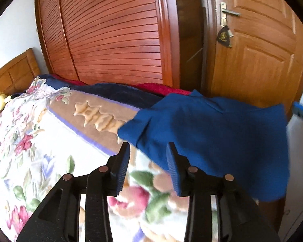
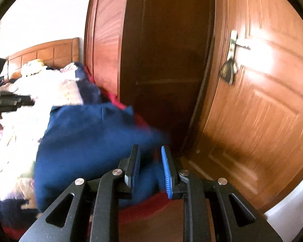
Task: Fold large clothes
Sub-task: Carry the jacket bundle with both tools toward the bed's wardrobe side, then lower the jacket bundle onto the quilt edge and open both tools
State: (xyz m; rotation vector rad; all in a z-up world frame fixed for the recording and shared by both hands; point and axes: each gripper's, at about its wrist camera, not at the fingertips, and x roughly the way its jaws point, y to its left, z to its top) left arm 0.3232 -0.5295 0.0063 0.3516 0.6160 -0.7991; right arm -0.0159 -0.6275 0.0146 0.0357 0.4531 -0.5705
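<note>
The blue polo shirt (image 1: 212, 137) lay at the foot end of the bed, on the floral blanket (image 1: 30, 141), its collar toward the louvred wardrobe (image 1: 111, 36) and its long axis running across the bed toward the panelled door (image 1: 262, 50), one edge drooping off the mattress. I judged it had been laid flat there for a fold. My left hand-held gripper (image 1: 148, 151) stood open and empty just short of its hem, my right hand-held gripper (image 2: 150, 151) open over blurred blue cloth.
</note>
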